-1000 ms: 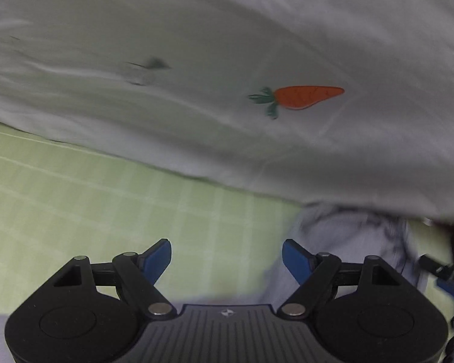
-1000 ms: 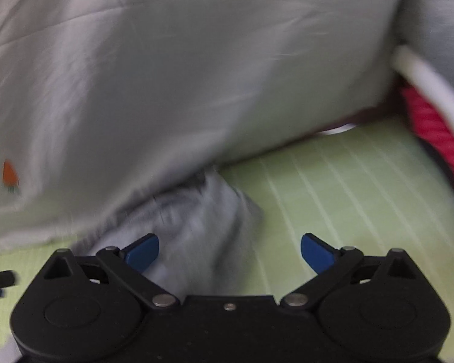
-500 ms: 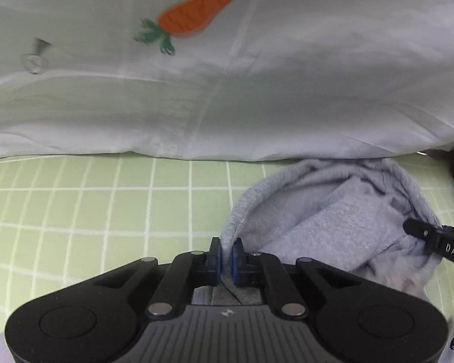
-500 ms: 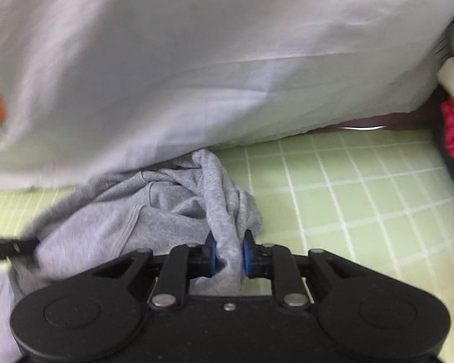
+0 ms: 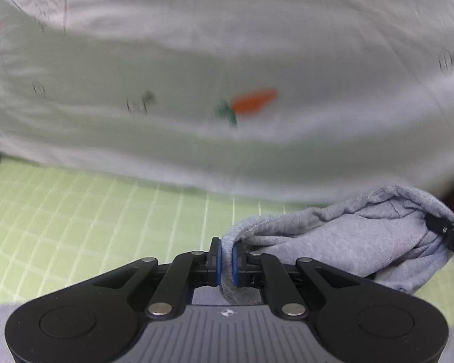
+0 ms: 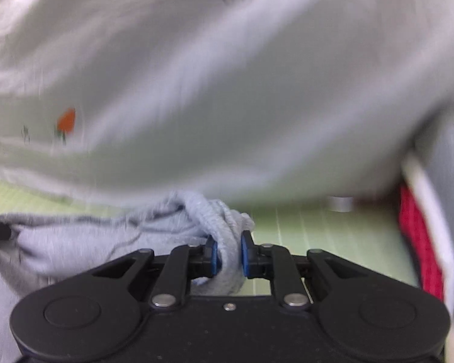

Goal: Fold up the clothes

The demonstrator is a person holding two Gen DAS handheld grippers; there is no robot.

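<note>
Two grippers, left gripper [image 5: 225,261] and right gripper [image 6: 228,257], clamped tight on grey sweatshirt [image 5: 348,242] edges, likely for spreading over green checked sheet [image 5: 106,211].

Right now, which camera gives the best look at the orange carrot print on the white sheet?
The left wrist view: the carrot print sits near centre on the white sheet, whole with its green leaves, though slightly blurred. The right wrist view shows only a small smeared orange patch at far left.
</note>
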